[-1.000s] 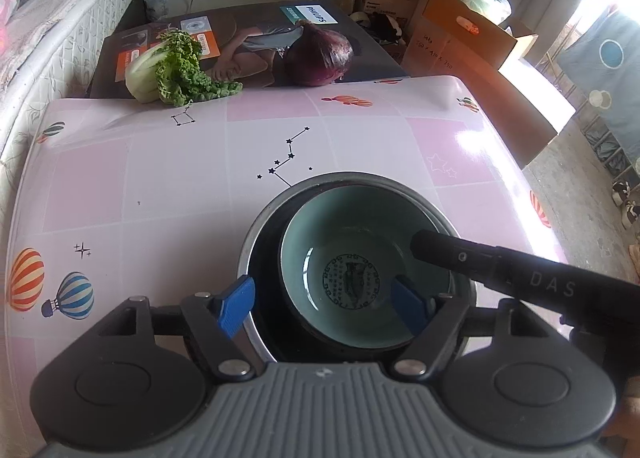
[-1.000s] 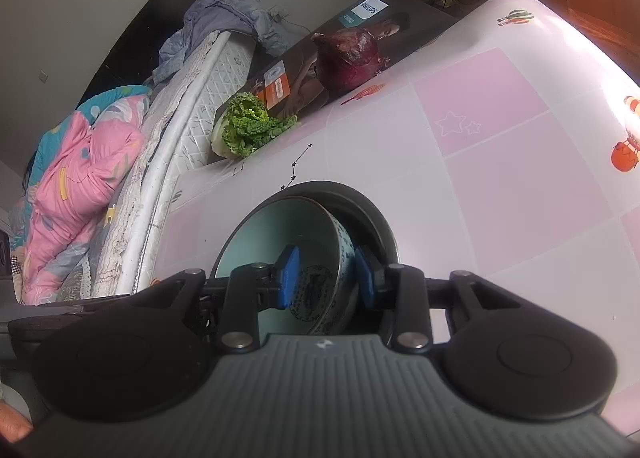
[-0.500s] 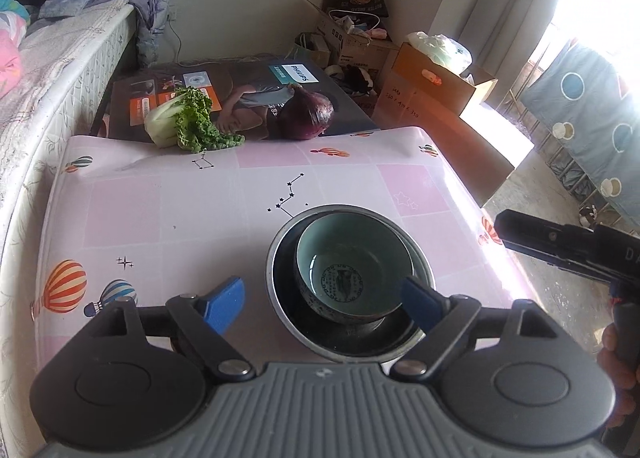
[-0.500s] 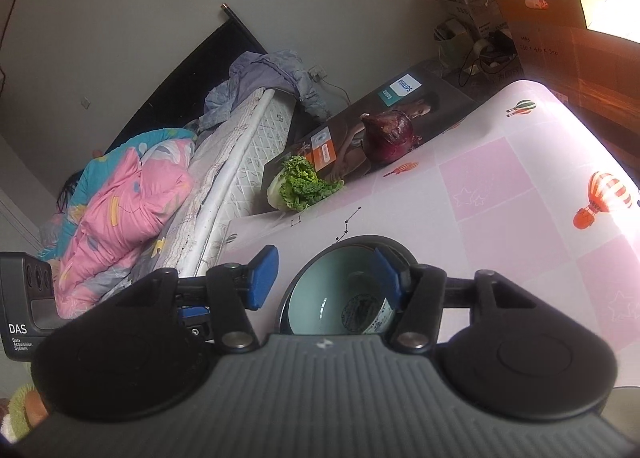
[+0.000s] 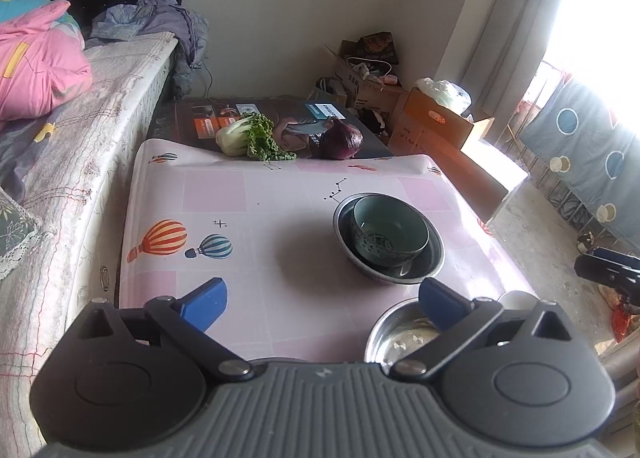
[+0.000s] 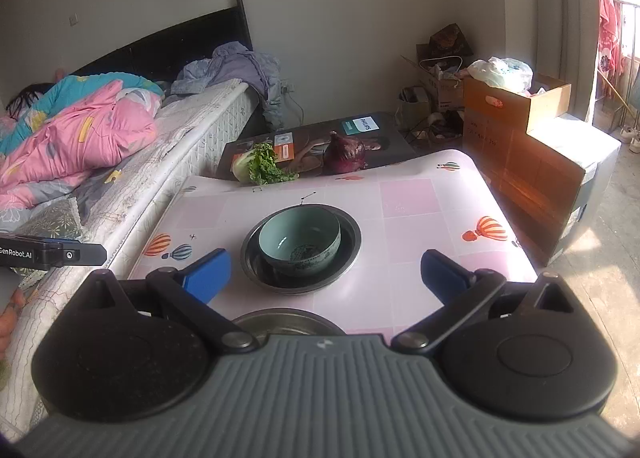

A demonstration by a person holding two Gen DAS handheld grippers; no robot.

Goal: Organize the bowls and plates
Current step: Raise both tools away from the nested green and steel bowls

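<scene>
A green ceramic bowl (image 5: pixel 390 228) (image 6: pixel 300 236) sits nested inside a steel bowl (image 5: pixel 434 258) (image 6: pixel 352 242) on the pink table (image 5: pixel 240 194). A second steel bowl (image 5: pixel 394 338) (image 6: pixel 280 320) stands at the table's near edge, partly hidden by the gripper bodies. My left gripper (image 5: pixel 322 298) hangs above the near part of the table, back from the nested bowls. Its jaws are opening and nothing is between them. My right gripper (image 6: pixel 325 272) is also back from the bowls, its jaws opening wide and empty.
A leafy green vegetable (image 5: pixel 250 136) and a purple cabbage (image 5: pixel 340 136) lie on a dark box at the table's far edge. A bed (image 5: pixel 80 118) runs along the left side. Cardboard boxes (image 5: pixel 440 122) stand at the far right.
The right gripper let go of the green bowl's rim. Both grippers drew back and upward from the nested bowls with jaws spreading. The second steel bowl came into view.
</scene>
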